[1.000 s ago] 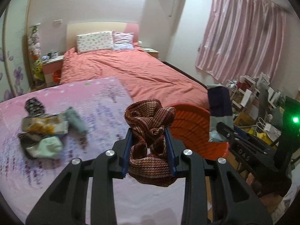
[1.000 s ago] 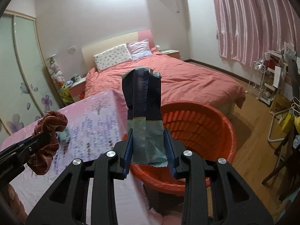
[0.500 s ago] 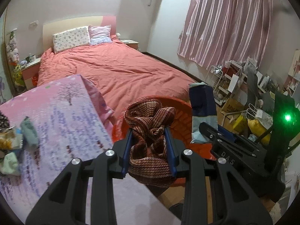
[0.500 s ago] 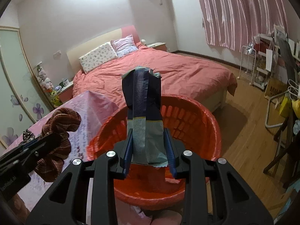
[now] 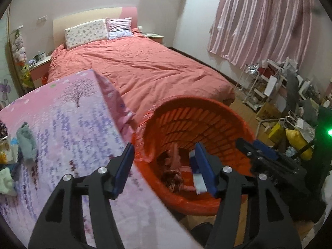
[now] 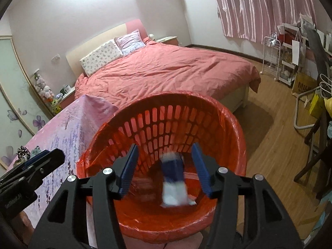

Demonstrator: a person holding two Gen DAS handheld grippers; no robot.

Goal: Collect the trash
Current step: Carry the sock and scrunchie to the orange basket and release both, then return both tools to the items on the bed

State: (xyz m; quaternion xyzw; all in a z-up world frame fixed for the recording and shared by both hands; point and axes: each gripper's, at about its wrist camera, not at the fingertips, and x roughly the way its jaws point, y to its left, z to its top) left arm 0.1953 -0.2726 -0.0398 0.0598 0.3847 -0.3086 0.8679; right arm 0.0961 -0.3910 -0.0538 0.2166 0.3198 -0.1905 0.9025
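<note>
Left gripper point(image 5: 164, 167): fingers were opening, nothing between them; brown cloth point(image 5: 173, 179) lay in the basket point(image 5: 207, 112).
Right gripper point(image 6: 165, 168): fingers were opening; blue packet point(image 6: 173, 178) blurred, loose inside the basket.
Edges: basket stood against the tabletop point(image 5: 68, 120).

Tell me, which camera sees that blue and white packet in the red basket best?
The right wrist view: the packet, though blurred, shows whole inside the basket. In the left wrist view the left gripper covers part of it.
</note>
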